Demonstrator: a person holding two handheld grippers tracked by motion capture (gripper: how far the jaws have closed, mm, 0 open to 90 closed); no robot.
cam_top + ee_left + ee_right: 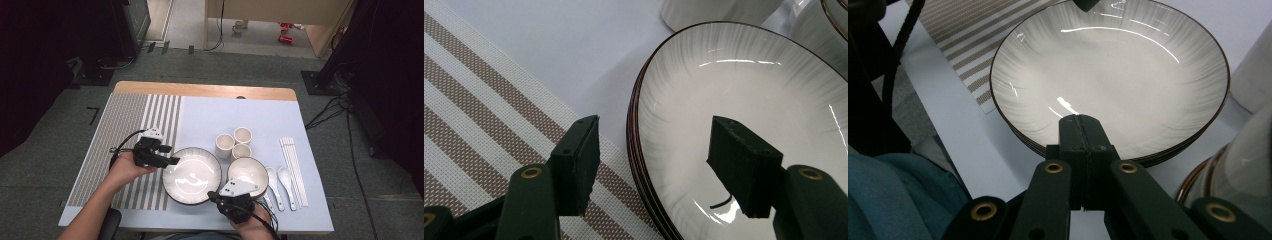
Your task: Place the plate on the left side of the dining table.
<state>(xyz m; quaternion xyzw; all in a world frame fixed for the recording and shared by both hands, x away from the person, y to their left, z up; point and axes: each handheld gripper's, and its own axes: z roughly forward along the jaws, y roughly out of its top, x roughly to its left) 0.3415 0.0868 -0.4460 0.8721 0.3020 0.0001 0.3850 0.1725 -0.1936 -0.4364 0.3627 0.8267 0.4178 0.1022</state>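
My left fingers (654, 165) straddle the plate stack's (191, 175) rim unclenched, right fingers (1081, 131) clenched empty, so one careless nudge slides plates off the counter's (250, 112) near edge.

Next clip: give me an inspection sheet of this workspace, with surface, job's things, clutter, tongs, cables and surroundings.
Surface: table with pale cloth and striped mat.
Job's things: stack of plates, rims visible in the left gripper view.
Clutter: bowl, three cups, two spoons, chopsticks, all right of the plates.
Tongs: left tongs open, straddling the plates' rim without touching; right tongs shut, empty, at the near rim.
Cables: left cable loops over the mat.
Surroundings: grey floor, floor cables, red cans.
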